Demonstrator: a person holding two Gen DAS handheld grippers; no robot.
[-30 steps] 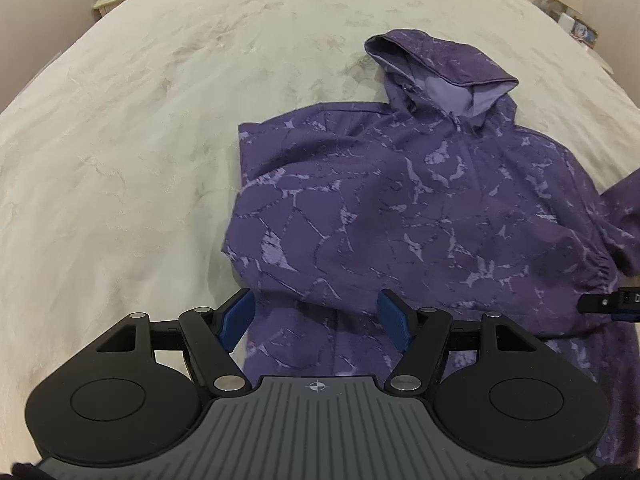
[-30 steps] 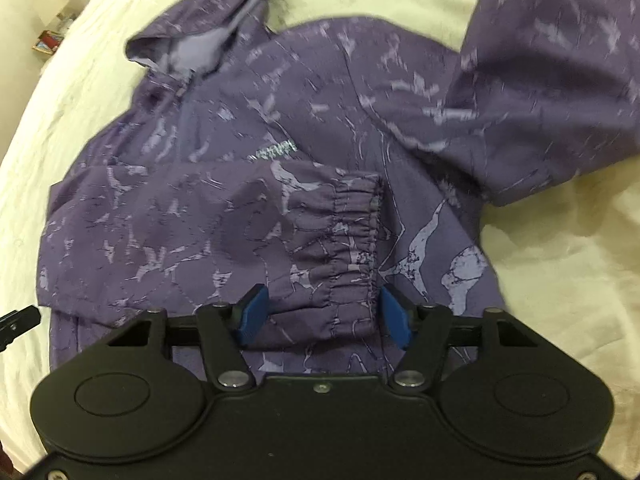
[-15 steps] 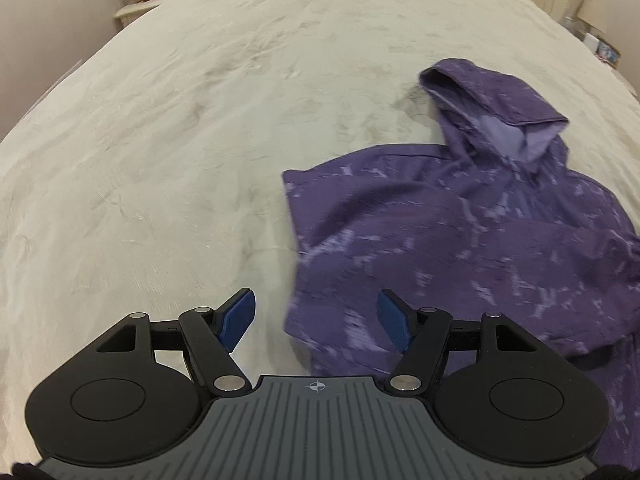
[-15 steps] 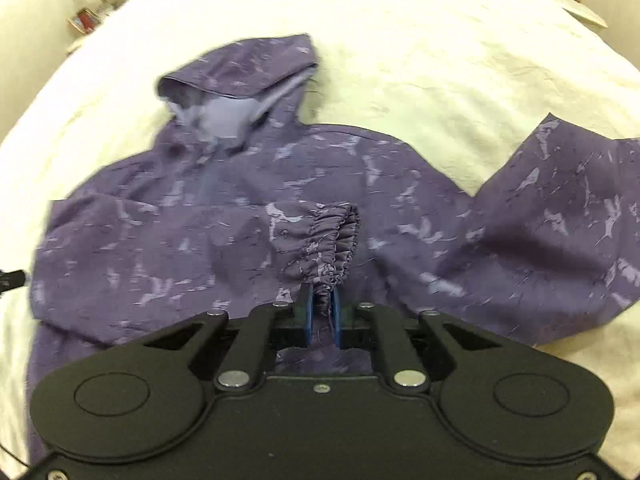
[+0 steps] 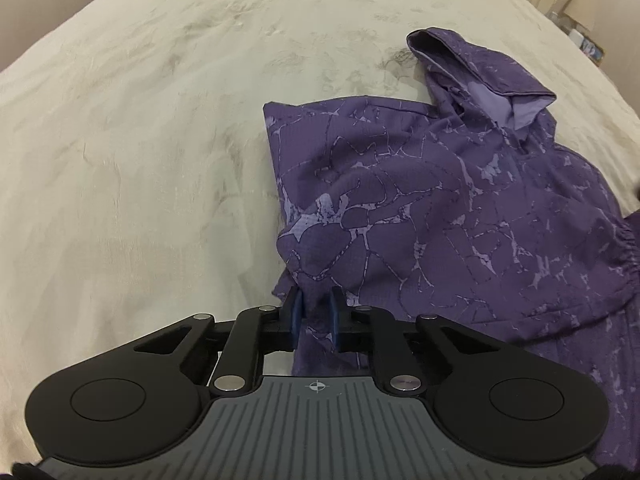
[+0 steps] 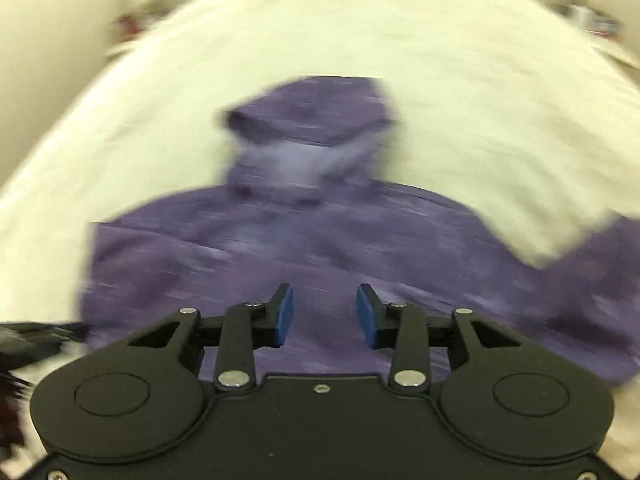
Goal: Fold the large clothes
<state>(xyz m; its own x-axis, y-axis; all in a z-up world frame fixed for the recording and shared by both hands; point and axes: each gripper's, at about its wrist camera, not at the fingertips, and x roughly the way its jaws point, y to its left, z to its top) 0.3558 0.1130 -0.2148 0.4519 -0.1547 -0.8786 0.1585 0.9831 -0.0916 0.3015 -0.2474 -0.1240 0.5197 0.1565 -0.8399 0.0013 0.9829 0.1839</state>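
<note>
Purple hooded jacket (image 5: 460,208) spread on cream bedspread (image 5: 140,160), hood at one o'clock. Left gripper (image 5: 314,314) pinching side fold at six o'clock. Right gripper (image 6: 324,316) opening, nothing between pads. Risk: thin pinch slipping, fold dragging crooked under one-sided pull.

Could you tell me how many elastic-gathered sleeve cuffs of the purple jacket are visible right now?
1. The cuff lies on the jacket front at the left wrist view's right edge. The other sleeve's cuff is out of view; the right wrist view is too blurred to tell.
</note>
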